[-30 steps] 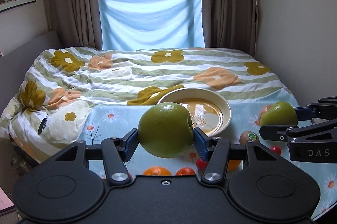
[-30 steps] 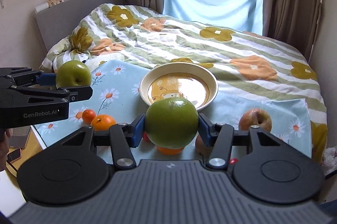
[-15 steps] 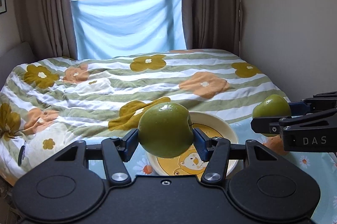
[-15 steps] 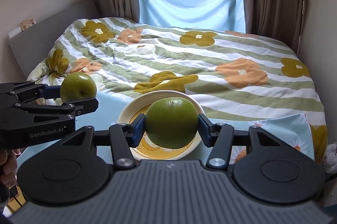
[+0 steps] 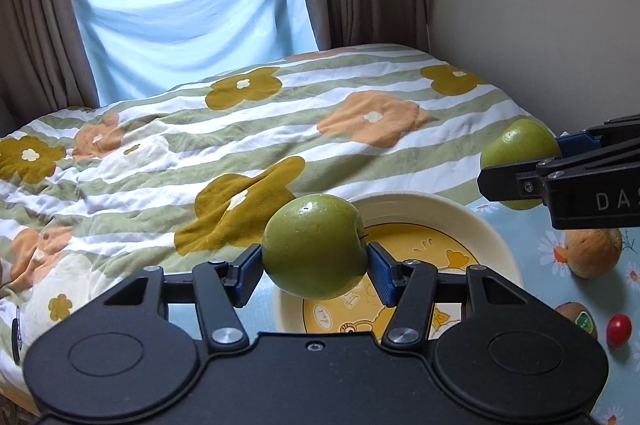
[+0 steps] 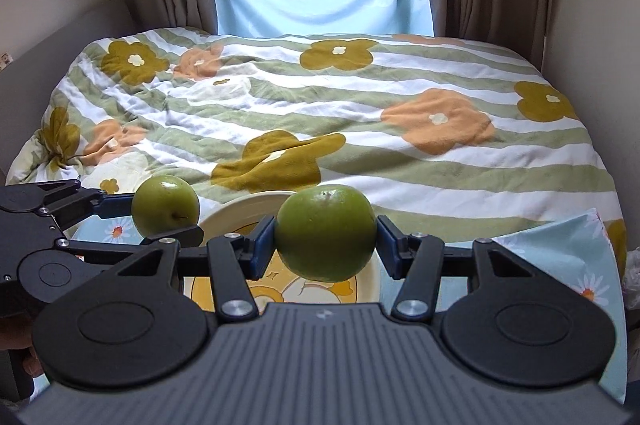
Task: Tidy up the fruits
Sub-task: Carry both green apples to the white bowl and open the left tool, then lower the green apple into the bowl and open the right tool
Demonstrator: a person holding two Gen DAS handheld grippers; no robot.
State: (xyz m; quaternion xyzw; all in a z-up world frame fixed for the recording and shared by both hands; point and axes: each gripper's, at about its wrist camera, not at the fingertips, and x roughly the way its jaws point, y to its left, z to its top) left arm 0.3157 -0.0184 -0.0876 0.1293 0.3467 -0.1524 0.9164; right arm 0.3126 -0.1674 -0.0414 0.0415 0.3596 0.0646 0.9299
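Observation:
My left gripper (image 5: pixel 315 265) is shut on a green apple (image 5: pixel 315 245) and holds it above the left part of a cream bowl with a yellow cartoon inside (image 5: pixel 460 215). My right gripper (image 6: pixel 326 243) is shut on a second green apple (image 6: pixel 325 232) above the same bowl (image 6: pixel 236 211). The right gripper and its apple (image 5: pixel 518 149) show at the right edge of the left wrist view. The left gripper and its apple (image 6: pixel 165 204) show at the left of the right wrist view. Both apples hang in the air over the bowl.
The bowl stands on a light blue daisy cloth (image 5: pixel 560 249). On it to the right lie a reddish apple (image 5: pixel 594 252), a kiwi with a sticker (image 5: pixel 578 317) and a cherry tomato (image 5: pixel 619 329). A flowered striped duvet (image 6: pixel 360 121) lies behind, with window curtains beyond.
Both grippers, each with its apple, have moved forward and closer to the bowl. The oranges and tomatoes near the front have dropped out of view.

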